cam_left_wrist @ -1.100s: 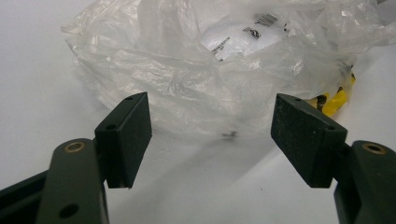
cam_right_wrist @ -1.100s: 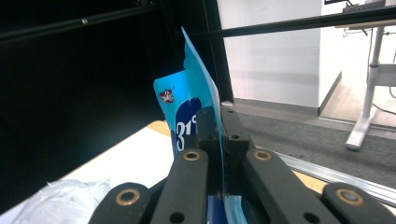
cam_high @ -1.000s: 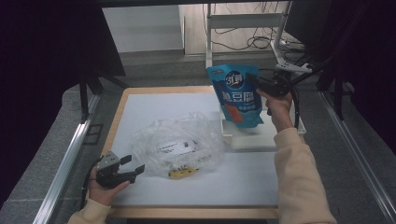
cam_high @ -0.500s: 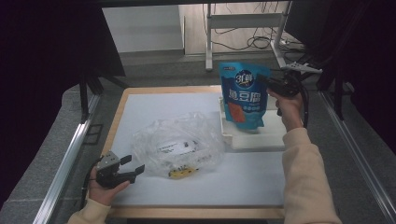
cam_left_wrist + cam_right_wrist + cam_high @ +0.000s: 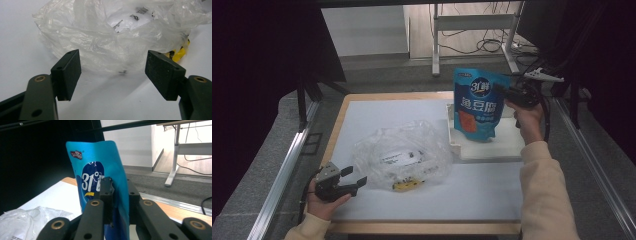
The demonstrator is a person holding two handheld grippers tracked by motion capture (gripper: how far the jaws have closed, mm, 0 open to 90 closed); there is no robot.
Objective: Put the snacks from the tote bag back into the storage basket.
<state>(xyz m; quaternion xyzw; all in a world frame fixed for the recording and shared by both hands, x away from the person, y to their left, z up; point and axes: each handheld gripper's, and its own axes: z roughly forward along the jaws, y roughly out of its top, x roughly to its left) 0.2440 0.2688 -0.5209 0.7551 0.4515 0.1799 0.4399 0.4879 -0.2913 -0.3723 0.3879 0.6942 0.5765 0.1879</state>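
Moved since before: the blue pouch (image 5: 479, 102) and the right gripper (image 5: 507, 94) have slid to the right, over the white tray (image 5: 492, 147); the left gripper (image 5: 349, 182) has kept its spot.
Right jaws: they have just been opening a little, with the pouch's edge between them; in the right gripper view the two black pads (image 5: 107, 192) sit on either side of the pouch (image 5: 100, 175) and seem to touch it (the gap is thin, so it is hard to be sure).
Left jaws: wide apart, with nothing between them; bare table shows in the gap.
Blue pouch: it stands upright, its bottom low over the tray, its top edge beside the right gripper.
Right hand (image 5: 527, 117): it holds the gripper up at the far right side of the table (image 5: 362, 112).
Clear plastic bag (image 5: 404, 152): crumpled, lying in the middle of the table, to the left of the tray, with a white label and something yellow inside.
Left gripper's spot: near the front left corner, pointing at the bag (image 5: 105, 40), which lies just ahead of its jaws without touching them.
Left hand (image 5: 324, 200): it rests low at the table's front edge.
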